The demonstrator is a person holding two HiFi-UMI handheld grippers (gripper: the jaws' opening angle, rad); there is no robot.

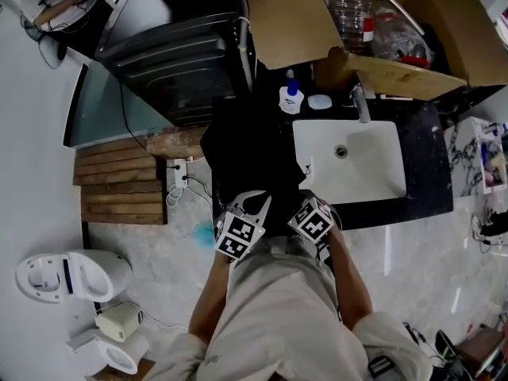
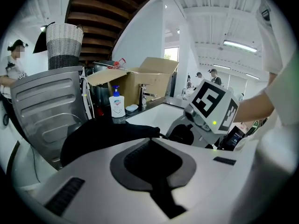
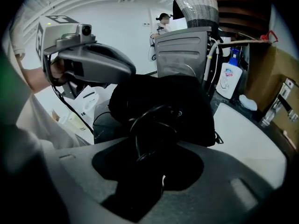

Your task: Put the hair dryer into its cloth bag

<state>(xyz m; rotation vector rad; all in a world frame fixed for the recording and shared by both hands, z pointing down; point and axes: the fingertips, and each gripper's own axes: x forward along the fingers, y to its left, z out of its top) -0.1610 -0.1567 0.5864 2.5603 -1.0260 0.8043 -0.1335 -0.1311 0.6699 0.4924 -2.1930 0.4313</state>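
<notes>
Soap bottle (image 1: 291, 94) stands near the white sink (image 1: 373, 177).

Cloth bag (image 1: 246, 153) on counter (image 1: 429, 161) left of sink (image 1: 373, 173), soap bottle (image 1: 291, 95) behind them, cardboard box (image 1: 290, 22) beyond

Both forearms reach away from the body, side by side, left forearm (image 1: 208, 292) and right forearm (image 1: 353, 284) bare. The left claw (image 1: 252, 205) points gently downward, jaws fully together, pinching the edge of the black cloth bag (image 3: 187, 106). The right claw (image 1: 309, 205), just right of it and tilted more steeply, has its jaws partly apart, clamped on the dark hair dryer (image 3: 149, 139).
</notes>
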